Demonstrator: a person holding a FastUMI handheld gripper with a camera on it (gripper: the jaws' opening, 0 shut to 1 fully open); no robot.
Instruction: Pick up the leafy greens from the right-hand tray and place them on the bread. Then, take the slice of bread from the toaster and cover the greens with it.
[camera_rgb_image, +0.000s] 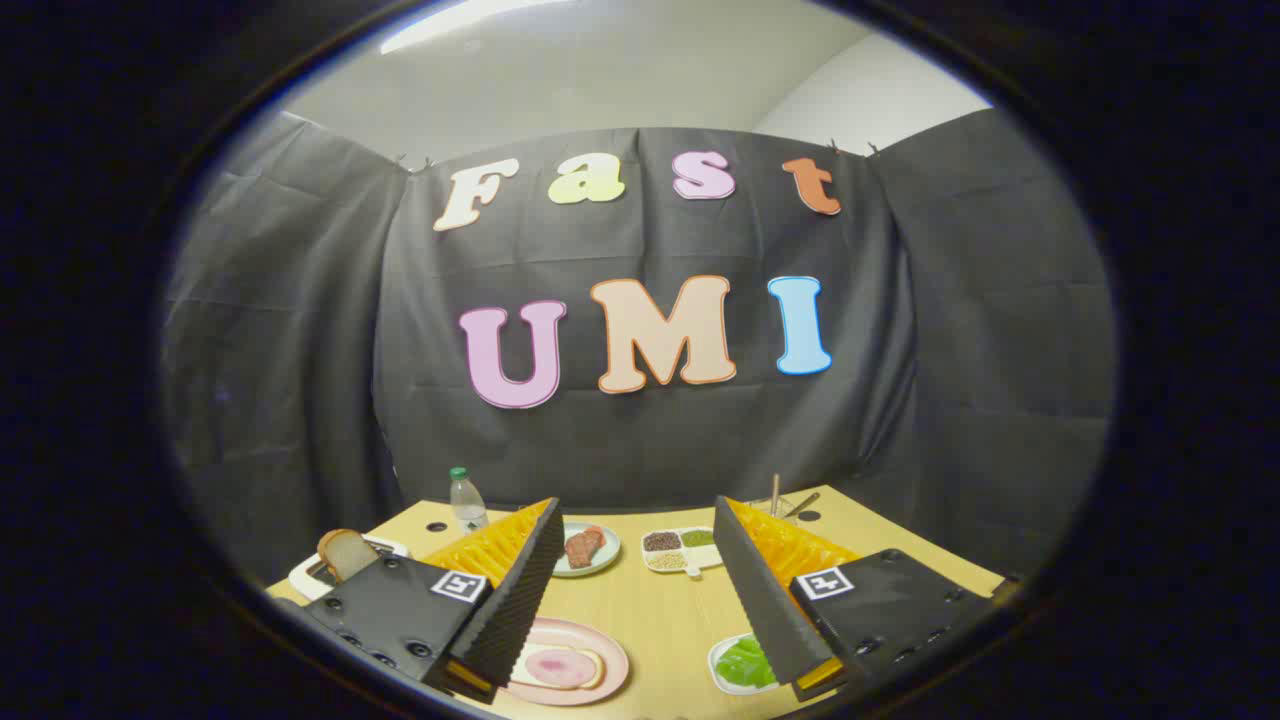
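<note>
My gripper (635, 600) is spread wide open over the table (670, 620), holding nothing and touching nothing. The leafy greens (745, 662) are bright green and glossy, piled in a small white tray (722, 672) right beside my right finger. The bread (560, 668) on the pink plate (600, 645) sits left of the greens. A slice (345, 553) sticks up from the toaster (310, 578), further left.

Evenly bright from a ceiling light (470, 18); edges bow, perhaps soften (fisheye).
</note>
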